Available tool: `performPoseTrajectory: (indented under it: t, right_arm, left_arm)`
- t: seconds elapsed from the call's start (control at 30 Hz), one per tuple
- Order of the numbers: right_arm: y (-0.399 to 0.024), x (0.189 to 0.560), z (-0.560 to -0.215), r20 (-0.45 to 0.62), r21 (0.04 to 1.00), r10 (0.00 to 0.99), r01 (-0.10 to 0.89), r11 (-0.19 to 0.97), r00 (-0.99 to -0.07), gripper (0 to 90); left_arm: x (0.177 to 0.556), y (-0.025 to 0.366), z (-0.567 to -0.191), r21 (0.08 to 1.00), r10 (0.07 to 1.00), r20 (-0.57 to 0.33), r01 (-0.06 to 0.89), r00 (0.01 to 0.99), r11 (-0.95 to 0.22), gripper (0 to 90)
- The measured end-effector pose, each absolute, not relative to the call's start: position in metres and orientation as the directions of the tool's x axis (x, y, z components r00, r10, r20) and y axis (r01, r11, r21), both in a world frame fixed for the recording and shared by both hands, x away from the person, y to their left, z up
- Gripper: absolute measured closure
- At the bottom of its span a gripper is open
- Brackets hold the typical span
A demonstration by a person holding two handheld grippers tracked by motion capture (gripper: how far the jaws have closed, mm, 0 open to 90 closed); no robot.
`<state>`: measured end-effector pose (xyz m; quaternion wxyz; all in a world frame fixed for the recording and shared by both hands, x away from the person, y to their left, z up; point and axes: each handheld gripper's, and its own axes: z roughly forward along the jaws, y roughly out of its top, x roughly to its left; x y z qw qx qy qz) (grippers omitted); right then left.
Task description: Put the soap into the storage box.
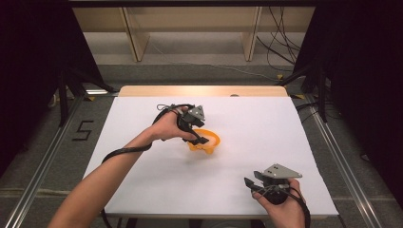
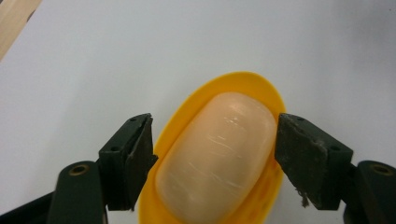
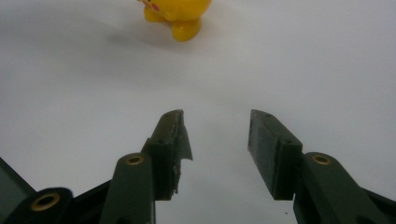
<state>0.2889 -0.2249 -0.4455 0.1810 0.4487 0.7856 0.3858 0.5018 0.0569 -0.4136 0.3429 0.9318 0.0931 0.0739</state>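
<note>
A yellow dish (image 1: 209,141) sits near the white table's (image 1: 266,128) centre. The left gripper (image 1: 198,139) hangs over it, jaws spread either side of its pale inner bowl. At four o'clock, well apart, the right gripper (image 1: 251,184) rests with jaws spread, empty.

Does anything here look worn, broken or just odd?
Yes: the padding on the tongs looks ragged. On the right tongs one pad is torn and peeling, and on the left tongs a pad is frayed. The yellow dish and soap look intact.
</note>
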Motion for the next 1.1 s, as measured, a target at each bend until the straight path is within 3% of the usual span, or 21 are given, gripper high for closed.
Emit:
performPoseTrajectory:
  t: [0.43,0.57,0.73,1.1]
  right_arm:
    - [-0.225,0.289,-0.445,0.066,0.768,0.846,0.568,0.296,-0.529,55.4]
    - [-0.222,0.286,-0.445,0.089,0.754,0.855,0.595,0.277,-0.510,55.4]
    - [-0.224,0.290,-0.447,0.045,0.773,0.841,0.552,0.313,-0.539,55.4]
    - [-0.219,0.290,-0.446,0.098,0.753,0.852,0.598,0.274,-0.514,55.2]
  left_arm:
    - [0.475,0.083,-0.393,0.686,0.261,0.087,0.132,0.961,-0.716,24.0]
    - [0.463,0.101,-0.393,0.713,0.323,0.070,0.179,0.944,-0.678,23.9]
    - [0.445,0.132,-0.398,0.752,0.438,0.027,0.271,0.898,-0.601,23.5]
    - [0.406,0.183,-0.429,0.742,0.510,-0.026,0.359,0.860,-0.566,22.1]
